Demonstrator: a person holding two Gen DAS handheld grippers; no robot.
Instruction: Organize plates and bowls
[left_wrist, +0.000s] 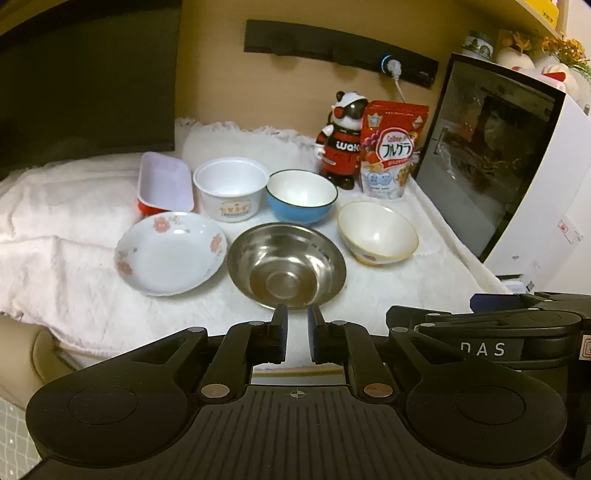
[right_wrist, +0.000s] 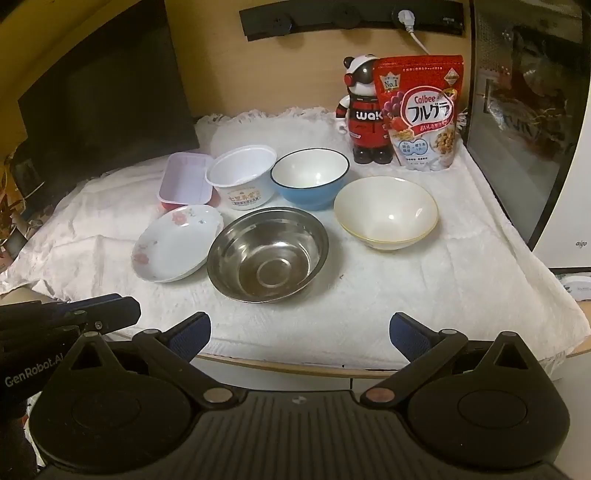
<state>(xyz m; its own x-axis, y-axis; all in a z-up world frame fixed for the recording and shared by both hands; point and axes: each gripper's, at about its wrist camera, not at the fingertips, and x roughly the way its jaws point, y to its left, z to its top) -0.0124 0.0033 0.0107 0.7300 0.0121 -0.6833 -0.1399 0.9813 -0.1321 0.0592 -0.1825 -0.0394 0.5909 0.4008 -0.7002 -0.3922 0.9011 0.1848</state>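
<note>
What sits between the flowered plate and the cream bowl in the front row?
The steel bowl sits between the flowered plate and the cream bowl, empty and upright. Both wrist views show it.

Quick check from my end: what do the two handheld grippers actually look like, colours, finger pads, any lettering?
Both are matte black plastic. The left gripper and right gripper each have a ribbed body, two round hubs, linkage arms with metal pivot pins, and dark blue pads on the fingers. White "GenRobot.AI" lettering shows on the left one's side, "DAS" on the right one's. No cables, hands or sleeves show.
</note>
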